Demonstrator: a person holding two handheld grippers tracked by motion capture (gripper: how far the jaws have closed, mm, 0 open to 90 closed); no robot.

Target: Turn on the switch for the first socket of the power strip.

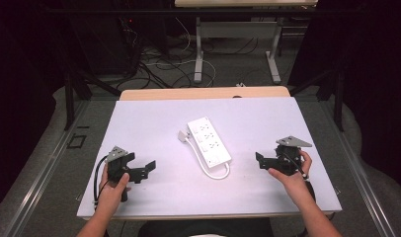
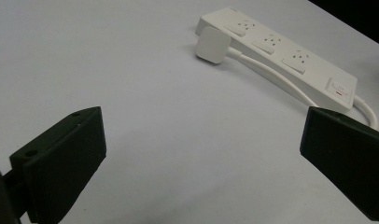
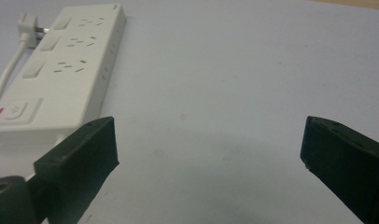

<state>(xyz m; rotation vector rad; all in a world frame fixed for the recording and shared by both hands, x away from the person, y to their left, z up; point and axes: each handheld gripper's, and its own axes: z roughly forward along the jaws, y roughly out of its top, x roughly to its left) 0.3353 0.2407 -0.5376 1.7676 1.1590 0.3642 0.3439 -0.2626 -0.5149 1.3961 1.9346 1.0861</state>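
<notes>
A white power strip [image 1: 209, 140] lies flat in the middle of the white table [image 1: 154, 118]. Its short white cable [image 1: 214, 173] loops round from the near end, and its white plug [image 1: 182, 136] rests on the table beside the strip's left side. The left gripper view has the strip [image 2: 281, 51] and plug [image 2: 212, 44] ahead; the right gripper view has the strip [image 3: 61, 65] and plug [image 3: 28, 21] at upper left. My left gripper [image 1: 148, 168] is open, left of the strip. Open as well, my right gripper [image 1: 259, 160] sits right of the strip, with nothing between its jaws.
A wooden strip of the table [image 1: 203, 93] shows along the far edge. Beyond it stand another table's metal legs [image 1: 198, 54] amid loose cables [image 1: 159, 69] on the floor. Dark curtains close both sides.
</notes>
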